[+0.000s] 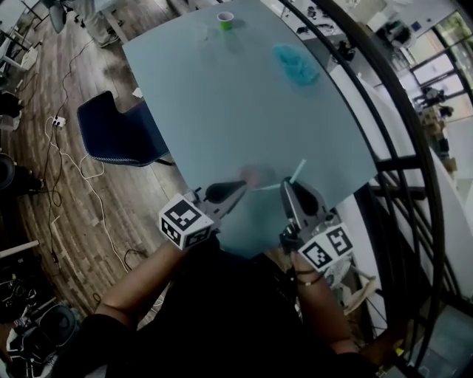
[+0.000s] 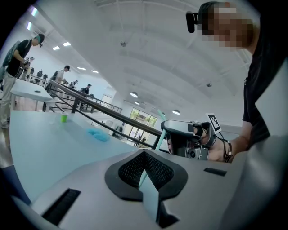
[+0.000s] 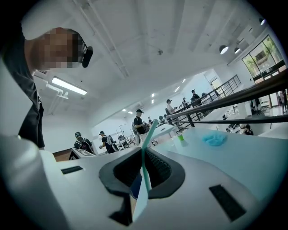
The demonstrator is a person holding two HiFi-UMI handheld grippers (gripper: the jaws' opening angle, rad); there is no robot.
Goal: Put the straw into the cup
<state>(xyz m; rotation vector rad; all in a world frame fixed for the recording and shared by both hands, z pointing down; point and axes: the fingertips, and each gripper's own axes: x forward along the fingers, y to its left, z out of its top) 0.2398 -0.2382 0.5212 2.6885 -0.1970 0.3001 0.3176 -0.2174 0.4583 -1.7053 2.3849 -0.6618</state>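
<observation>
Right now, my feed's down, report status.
Left gripper and right gripper shut on straw. Cup at table's far end. Blue cloth off to one side.

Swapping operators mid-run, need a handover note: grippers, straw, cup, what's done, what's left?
Right gripper: shut on the straw, which sticks out past the jaws.
Left gripper: jaws together; thin teal sliver between them, unclear whether it is the straw.
Cup: upright at the table's far edge, away from both grippers.
Done: straw picked up.
Left: carry it over, drop it in the cup.
</observation>
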